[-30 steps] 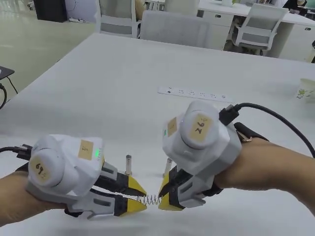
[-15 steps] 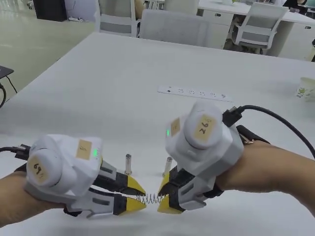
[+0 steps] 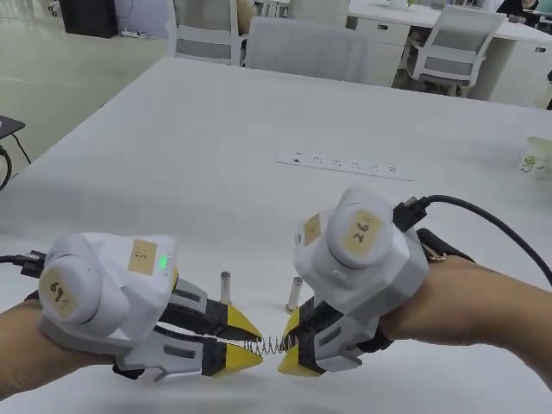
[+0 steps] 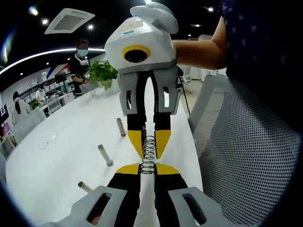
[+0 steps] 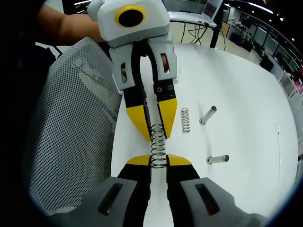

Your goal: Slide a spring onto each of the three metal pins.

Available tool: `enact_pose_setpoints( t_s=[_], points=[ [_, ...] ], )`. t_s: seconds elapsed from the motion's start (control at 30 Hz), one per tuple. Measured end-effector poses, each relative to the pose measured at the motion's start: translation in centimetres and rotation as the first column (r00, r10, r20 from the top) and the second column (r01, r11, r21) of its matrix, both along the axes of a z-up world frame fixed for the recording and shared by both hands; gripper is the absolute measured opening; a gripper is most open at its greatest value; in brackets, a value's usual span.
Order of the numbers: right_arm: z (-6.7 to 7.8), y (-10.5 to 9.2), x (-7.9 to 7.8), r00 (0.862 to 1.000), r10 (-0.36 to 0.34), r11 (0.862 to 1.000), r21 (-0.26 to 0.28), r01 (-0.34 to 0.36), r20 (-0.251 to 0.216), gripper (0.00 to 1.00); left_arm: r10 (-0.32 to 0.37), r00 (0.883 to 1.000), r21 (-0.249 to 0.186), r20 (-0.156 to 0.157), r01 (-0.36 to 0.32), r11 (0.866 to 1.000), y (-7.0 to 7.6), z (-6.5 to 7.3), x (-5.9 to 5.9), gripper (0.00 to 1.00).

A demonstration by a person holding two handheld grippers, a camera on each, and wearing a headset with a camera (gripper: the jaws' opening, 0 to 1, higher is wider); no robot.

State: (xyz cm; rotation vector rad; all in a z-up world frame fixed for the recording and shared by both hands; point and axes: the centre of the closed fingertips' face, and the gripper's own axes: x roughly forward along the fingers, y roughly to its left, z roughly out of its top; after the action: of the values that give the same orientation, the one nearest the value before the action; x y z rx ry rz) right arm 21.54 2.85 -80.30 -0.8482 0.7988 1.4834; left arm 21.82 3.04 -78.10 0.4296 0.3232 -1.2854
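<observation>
A small steel spring (image 3: 269,345) is stretched level just above the white table, one end in each gripper. My left gripper (image 3: 255,347) (image 4: 147,168) is shut on its left end. Facing it tip to tip, my right gripper (image 3: 286,345) (image 5: 158,161) is shut on the other end. Two metal pins (image 3: 225,287) (image 3: 295,293) stand upright just behind the yellow tips. In the right gripper view, a second spring (image 5: 185,119) lies on the table beside the pins (image 5: 207,115) (image 5: 218,159).
A white power strip (image 3: 343,164) lies across the middle of the table (image 3: 216,147). A paper cup (image 3: 536,159) stands at the far right edge. A black cable (image 3: 483,207) runs from the right gripper. Office chairs stand beyond the far edge.
Both grippers have drifted slightly lower and nearer to me, with the spring still held between their tips. The pins have not moved.
</observation>
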Motion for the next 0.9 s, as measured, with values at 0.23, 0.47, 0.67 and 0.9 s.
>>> enact_pose_setpoints(
  t_s=[0.23,0.47,0.67,0.9],
  points=[
    [0.9,0.4,-0.1,1.000,-0.002,1.000,0.013,0.002,0.014,0.09,0.001,1.000,0.008,-0.006,-0.001,1.000,0.0,-0.2,0.0,0.02],
    [1.7,0.9,-0.4,1.000,0.008,1.000,0.028,-0.008,0.027,0.09,0.000,1.000,0.012,-0.016,0.000,1.000,-0.2,-0.4,-0.1,0.02],
    [2.2,1.6,-0.5,0.999,0.017,0.999,0.042,-0.019,0.028,0.09,0.001,1.000,0.010,-0.025,0.000,1.000,-0.2,-0.6,-0.1,0.03],
    [2.6,2.2,-0.7,0.999,0.028,0.999,0.043,-0.029,0.027,0.08,0.000,1.000,0.005,-0.031,0.000,1.000,-0.3,-0.6,-0.1,0.03]
  ],
)
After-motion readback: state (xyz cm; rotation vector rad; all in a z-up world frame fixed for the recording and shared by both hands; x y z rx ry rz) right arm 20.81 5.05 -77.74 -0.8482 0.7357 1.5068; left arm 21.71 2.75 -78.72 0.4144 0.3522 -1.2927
